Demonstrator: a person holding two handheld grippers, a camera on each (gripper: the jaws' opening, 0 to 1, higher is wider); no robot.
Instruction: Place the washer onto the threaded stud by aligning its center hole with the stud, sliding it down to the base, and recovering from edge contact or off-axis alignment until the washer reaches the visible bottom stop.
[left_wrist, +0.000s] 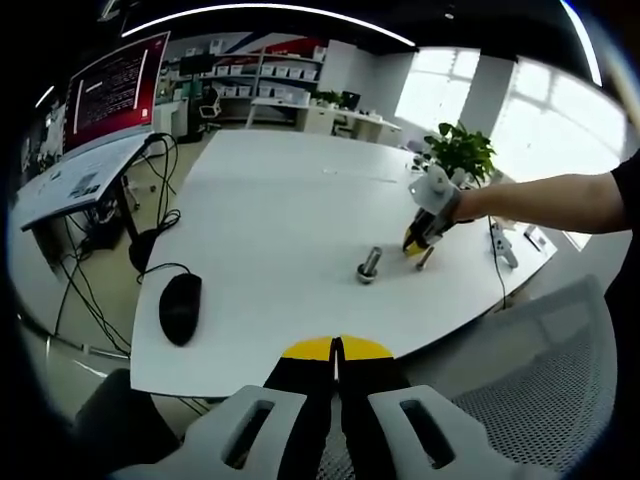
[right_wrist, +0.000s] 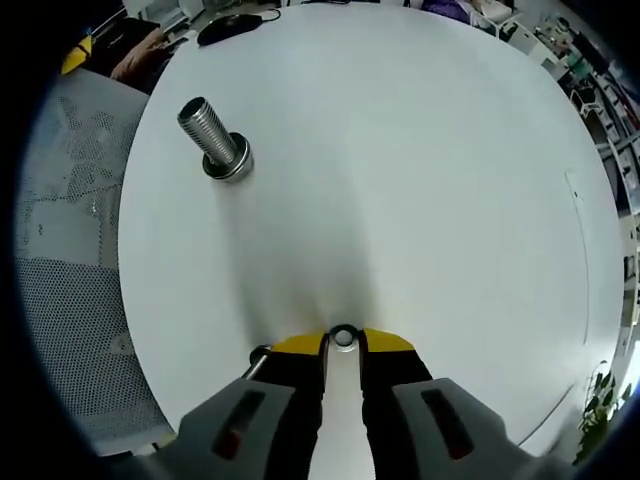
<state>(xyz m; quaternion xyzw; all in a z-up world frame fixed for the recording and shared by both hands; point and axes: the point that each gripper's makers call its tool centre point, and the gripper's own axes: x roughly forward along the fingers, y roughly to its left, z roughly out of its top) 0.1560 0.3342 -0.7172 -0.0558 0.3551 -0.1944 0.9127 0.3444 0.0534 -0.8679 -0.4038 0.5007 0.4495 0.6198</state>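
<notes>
Jaws of right gripper (right_wrist: 343, 345) pinch washer (right_wrist: 344, 338) at their tips.

My left tongs (left_wrist: 337, 350): black jaws, yellow tips, pale grey moulded bodies with slotted cut-outs. My right tongs (right_wrist: 343, 340): same build, red marks in the grey slots. In the left gripper view, a black sleeve (left_wrist: 627, 190) at the upper arm.

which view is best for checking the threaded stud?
Right gripper view: the threaded stud is large, with threads and base ring visible, standing apart from the right gripper. In the left gripper view it is small and distant on the white table.
</notes>
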